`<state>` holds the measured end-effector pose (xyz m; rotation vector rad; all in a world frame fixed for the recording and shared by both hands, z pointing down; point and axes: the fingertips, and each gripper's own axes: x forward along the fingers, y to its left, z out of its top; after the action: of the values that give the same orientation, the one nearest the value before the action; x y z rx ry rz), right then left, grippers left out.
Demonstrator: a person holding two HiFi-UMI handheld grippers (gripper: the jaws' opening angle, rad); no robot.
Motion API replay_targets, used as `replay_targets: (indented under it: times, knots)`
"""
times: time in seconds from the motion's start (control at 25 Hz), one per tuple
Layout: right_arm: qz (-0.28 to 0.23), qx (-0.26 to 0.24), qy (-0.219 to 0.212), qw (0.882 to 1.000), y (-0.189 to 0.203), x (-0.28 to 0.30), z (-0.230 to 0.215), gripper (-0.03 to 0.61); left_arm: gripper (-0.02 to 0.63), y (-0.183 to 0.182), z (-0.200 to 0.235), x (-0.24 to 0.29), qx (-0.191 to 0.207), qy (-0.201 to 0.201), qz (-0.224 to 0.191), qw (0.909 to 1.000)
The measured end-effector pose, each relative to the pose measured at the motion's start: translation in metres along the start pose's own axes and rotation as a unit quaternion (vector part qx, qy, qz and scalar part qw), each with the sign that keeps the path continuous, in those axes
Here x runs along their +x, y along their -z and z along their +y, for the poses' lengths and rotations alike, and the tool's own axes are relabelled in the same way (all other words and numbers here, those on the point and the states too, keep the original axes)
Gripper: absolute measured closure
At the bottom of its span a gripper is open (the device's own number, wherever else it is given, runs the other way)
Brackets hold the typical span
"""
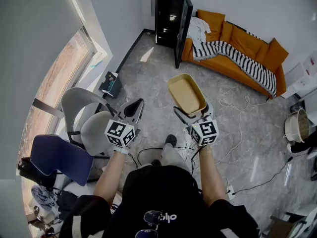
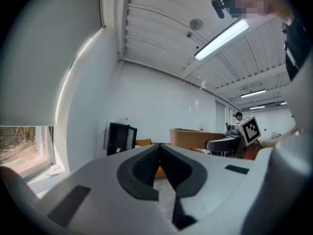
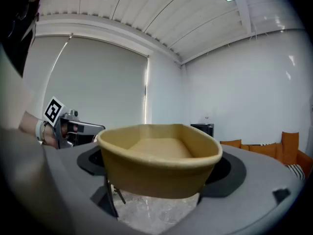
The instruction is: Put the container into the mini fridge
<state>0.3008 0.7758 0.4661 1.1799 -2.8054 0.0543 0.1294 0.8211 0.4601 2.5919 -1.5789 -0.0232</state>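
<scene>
Two grippers face the fridge at twelve o'clock: the right gripper clamps the light, likely crushable container across its near end, at one o'clock; the left gripper is closed and empty.

Grey floor: cables, sofa, mini fridge

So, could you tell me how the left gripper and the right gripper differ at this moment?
The left gripper's jaws are shut together, while the right gripper's jaws stand wide apart. The left gripper is empty; the right gripper clamps the tan container by its near end. Both are held about level, side by side, and each carries a marker cube.
</scene>
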Motion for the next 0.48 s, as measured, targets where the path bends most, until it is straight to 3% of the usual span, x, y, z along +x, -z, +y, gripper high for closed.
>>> replay_targets:
  times: [0.48]
  knots:
    - [0.007,-0.003,0.002,1.000,-0.001,0.027,0.003,0.023,0.606,-0.001,0.028,0.005,0.002,0.000,0.004,1.0000]
